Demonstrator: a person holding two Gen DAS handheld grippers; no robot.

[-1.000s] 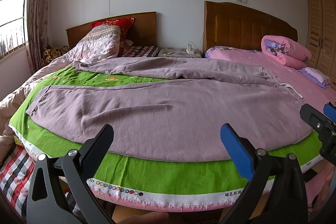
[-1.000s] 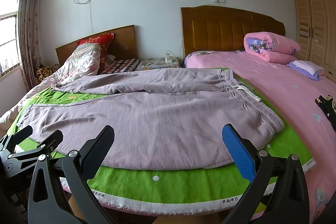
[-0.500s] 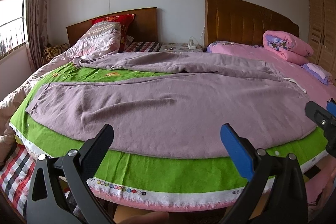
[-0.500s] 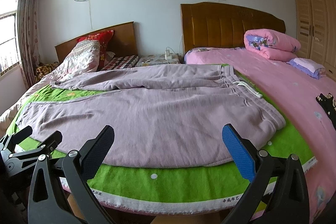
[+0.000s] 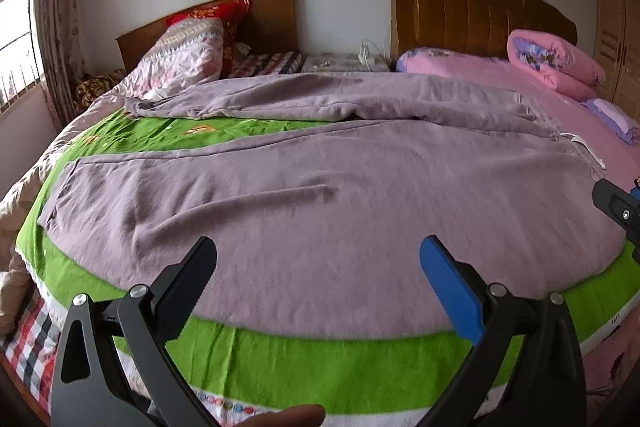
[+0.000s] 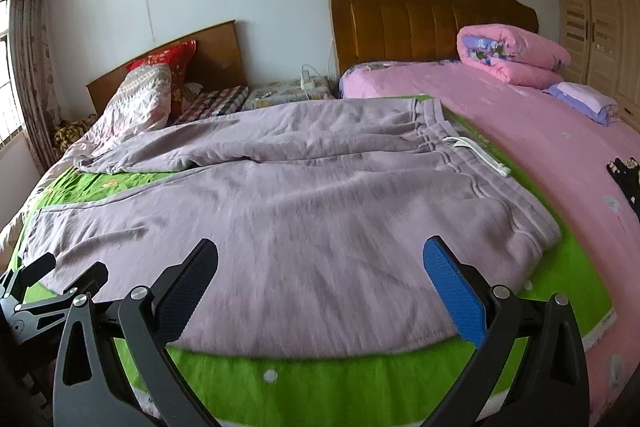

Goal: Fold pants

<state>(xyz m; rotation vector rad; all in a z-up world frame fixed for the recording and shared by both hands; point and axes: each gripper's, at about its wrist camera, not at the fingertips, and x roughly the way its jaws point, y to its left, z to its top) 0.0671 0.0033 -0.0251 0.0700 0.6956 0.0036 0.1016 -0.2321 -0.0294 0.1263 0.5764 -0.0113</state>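
Mauve pants spread flat on green cloth, both grippers hovering empty at the near edge.

The pants (image 6: 304, 195) fill mid-frame on the green cloth (image 5: 304, 379), far leg rumpled, waistband at right; thick fabric may slip or bunch if pinched shallowly. Left gripper (image 5: 318, 275) and right gripper (image 6: 320, 277) show jaws wide apart, and the drawstring (image 6: 482, 157) could snag.
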